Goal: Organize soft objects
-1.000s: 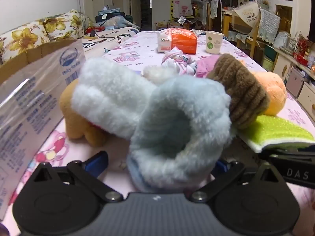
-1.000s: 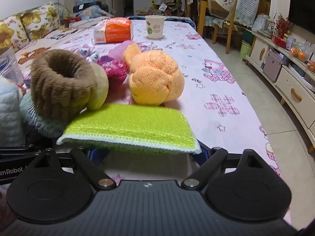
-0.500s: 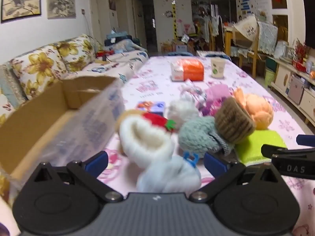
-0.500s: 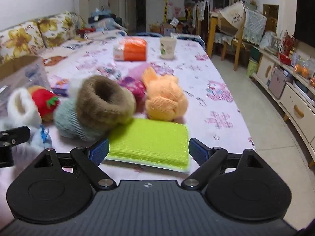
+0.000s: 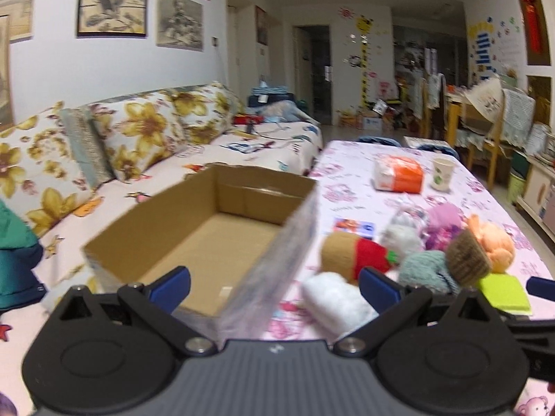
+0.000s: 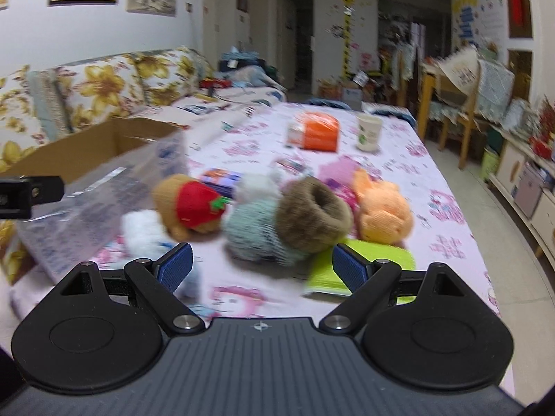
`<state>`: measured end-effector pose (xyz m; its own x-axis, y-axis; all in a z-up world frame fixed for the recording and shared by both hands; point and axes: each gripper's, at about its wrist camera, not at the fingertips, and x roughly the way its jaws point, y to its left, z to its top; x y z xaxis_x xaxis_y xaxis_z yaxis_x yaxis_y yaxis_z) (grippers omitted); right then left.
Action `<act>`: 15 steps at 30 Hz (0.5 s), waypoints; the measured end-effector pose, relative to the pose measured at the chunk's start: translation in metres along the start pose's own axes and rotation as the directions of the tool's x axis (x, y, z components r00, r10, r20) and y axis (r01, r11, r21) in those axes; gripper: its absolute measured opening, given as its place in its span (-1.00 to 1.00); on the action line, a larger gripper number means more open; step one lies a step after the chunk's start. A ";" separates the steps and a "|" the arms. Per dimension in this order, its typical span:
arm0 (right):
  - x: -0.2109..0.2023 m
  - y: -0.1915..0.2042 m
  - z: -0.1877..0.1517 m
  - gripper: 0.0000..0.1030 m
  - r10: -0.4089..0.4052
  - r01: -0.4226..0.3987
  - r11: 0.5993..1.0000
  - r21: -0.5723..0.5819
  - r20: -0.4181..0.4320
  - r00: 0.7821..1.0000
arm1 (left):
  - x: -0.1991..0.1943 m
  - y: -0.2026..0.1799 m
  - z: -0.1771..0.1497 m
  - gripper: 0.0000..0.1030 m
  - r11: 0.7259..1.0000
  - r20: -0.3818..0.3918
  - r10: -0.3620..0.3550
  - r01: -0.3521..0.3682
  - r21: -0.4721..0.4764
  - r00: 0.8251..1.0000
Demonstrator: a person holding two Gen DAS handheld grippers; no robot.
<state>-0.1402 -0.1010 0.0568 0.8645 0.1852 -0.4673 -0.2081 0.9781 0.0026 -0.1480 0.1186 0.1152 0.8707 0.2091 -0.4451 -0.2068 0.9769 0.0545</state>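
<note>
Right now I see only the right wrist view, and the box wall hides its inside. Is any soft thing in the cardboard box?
Observer: No. The left wrist view looks down into the cardboard box, and its floor shows bare cardboard.
Operator: Does the left gripper hold something?
Observer: No. The left gripper has its jaws wide apart with nothing clamped between them.
Operator: Is there anything to the left of the box?
Observer: Yes. A dark teal cloth bundle lies at the far left of that view, apart from the box.
</note>
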 end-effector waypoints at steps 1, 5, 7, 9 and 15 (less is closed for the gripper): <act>0.000 0.007 0.002 1.00 0.005 -0.004 1.000 -0.018 0.010 1.000 | -0.003 0.005 0.001 0.99 1.000 0.004 0.009 -0.009 -0.003 1.000; -0.011 0.022 0.001 1.00 0.043 -0.040 0.997 -0.067 0.039 0.998 | -0.014 0.024 0.000 0.99 0.999 0.024 0.036 -0.035 -0.013 0.999; -0.016 0.027 0.001 1.00 0.062 -0.058 0.995 -0.083 0.044 0.997 | -0.020 0.032 0.000 0.99 0.999 0.033 0.049 -0.049 -0.020 0.998; -0.021 0.031 0.001 1.00 0.081 -0.076 0.992 -0.098 0.049 0.995 | -0.027 0.040 0.001 0.99 0.998 0.044 0.058 -0.056 -0.030 0.997; -0.043 0.043 -0.004 1.00 0.144 -0.134 0.980 -0.148 0.061 0.988 | -0.046 0.060 0.002 0.99 0.996 0.079 0.088 -0.085 -0.041 0.993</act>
<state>-0.1876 -0.0677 0.0734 0.8515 0.3299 -0.4075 -0.3876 0.9195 -0.0654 -0.1992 0.1678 0.1410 0.8816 0.2972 -0.3666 -0.2980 0.9529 0.0559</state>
